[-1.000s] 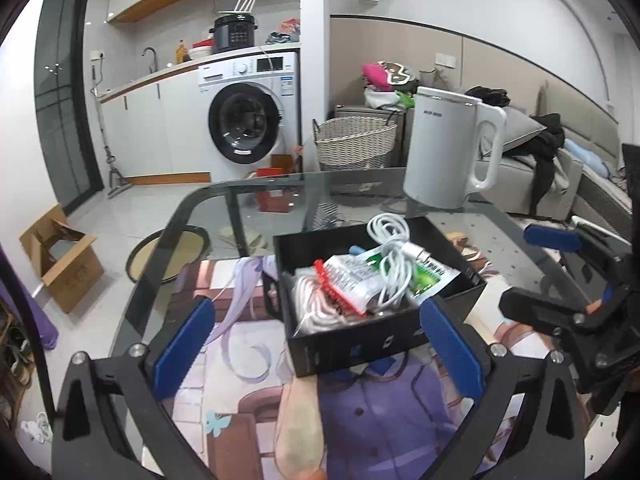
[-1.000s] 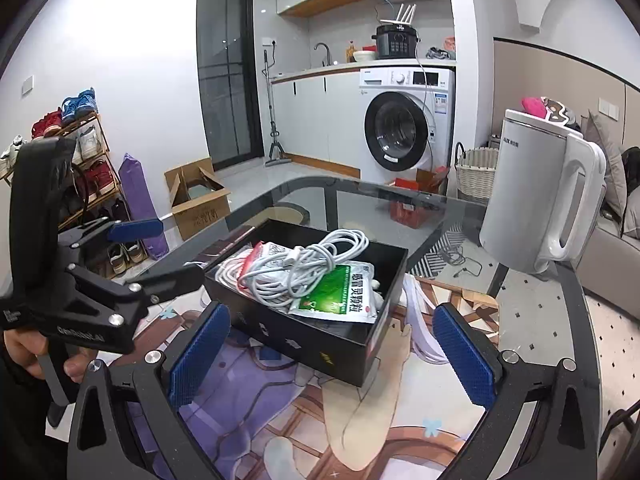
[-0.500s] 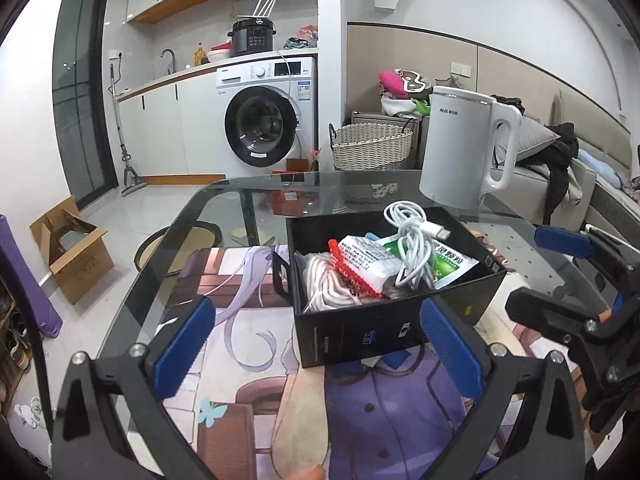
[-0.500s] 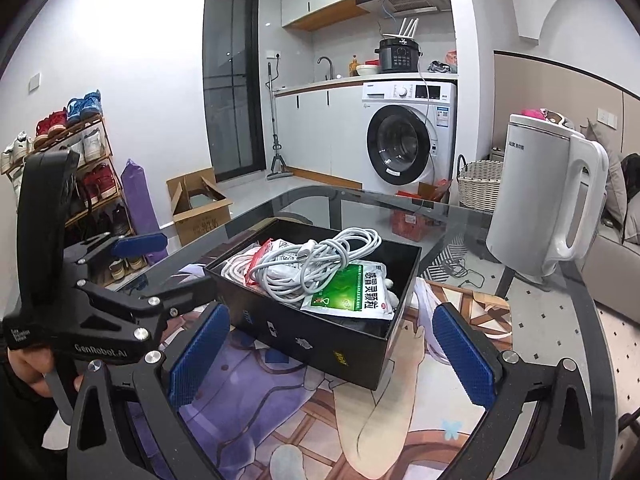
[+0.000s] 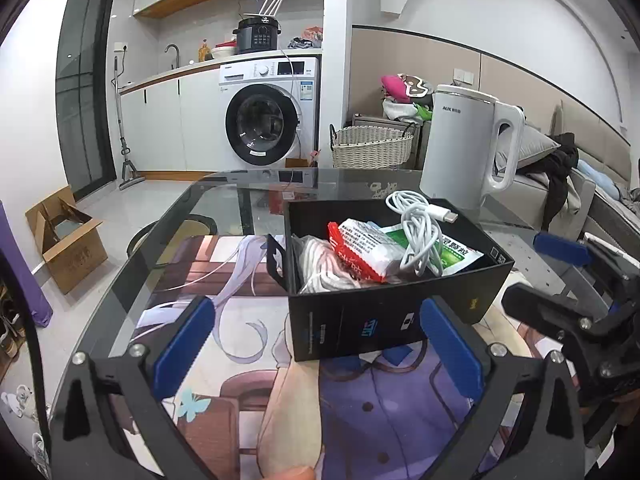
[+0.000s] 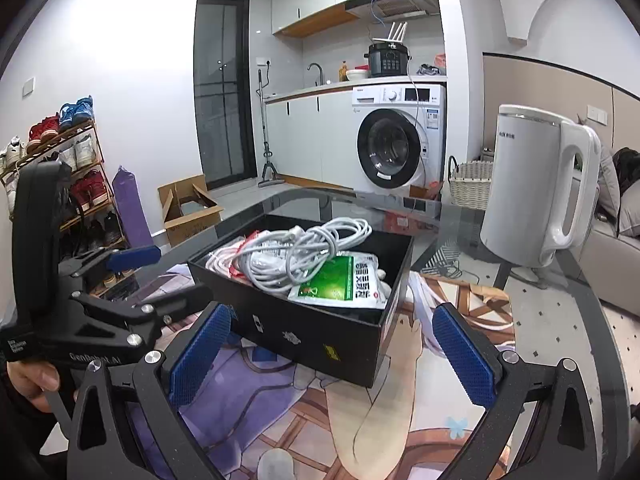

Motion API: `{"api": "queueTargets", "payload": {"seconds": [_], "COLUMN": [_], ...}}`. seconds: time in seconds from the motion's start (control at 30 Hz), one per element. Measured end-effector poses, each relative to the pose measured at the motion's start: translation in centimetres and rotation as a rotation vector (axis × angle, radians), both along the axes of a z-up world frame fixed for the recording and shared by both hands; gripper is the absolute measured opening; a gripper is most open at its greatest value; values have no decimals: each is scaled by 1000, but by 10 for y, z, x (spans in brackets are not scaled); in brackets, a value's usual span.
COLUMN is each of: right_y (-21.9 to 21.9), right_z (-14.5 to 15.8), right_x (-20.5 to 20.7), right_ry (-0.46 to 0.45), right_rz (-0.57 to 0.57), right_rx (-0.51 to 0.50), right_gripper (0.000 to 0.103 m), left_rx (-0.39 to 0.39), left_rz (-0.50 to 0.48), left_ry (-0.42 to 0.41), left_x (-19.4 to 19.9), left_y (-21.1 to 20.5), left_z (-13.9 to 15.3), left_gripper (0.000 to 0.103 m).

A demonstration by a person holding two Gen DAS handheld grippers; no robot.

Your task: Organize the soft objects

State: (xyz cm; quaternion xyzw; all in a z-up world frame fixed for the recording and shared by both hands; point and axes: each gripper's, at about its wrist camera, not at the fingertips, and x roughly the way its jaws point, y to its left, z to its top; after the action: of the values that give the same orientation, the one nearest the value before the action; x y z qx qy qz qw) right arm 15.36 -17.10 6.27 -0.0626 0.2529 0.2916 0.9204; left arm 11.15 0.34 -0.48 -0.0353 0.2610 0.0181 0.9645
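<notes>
Right now your left gripper hovers low over the printed mat, jaws spread wide with nothing between them, aimed at the near wall of the black box. Your right gripper sits level too, equally wide and empty, facing the same box from its other corner. Each camera catches the opposite tool at its edge; only the right view shows your hand wrapped round the left handle.

One box stands on the glass table, and everything soft lies inside it: one coiled white cable on top, one green-and-white packet beneath it, one red-and-white packet, and a pale bundle, possibly cord in a clear bag. The red packet reads clearly from the left; from the right it is mostly hidden behind the cable.

One white kettle stands just beyond the box. The shoe rack appears only in the right view.
</notes>
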Motion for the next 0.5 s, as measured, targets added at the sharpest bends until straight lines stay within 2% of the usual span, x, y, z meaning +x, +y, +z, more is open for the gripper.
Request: {"api": "queueTargets", "payload": {"seconds": [0.5], "right_y": [-5], "right_z": [2], "right_x": [-7], "right_ry": [-55], "right_rz": [-34], "right_rx": [13], "right_gripper": [103], "left_rx": [10], "left_rz": [16], "left_ry": [-31], "left_x": [-7], "left_y": [-1], "left_z": [0], "left_gripper": [103]}}
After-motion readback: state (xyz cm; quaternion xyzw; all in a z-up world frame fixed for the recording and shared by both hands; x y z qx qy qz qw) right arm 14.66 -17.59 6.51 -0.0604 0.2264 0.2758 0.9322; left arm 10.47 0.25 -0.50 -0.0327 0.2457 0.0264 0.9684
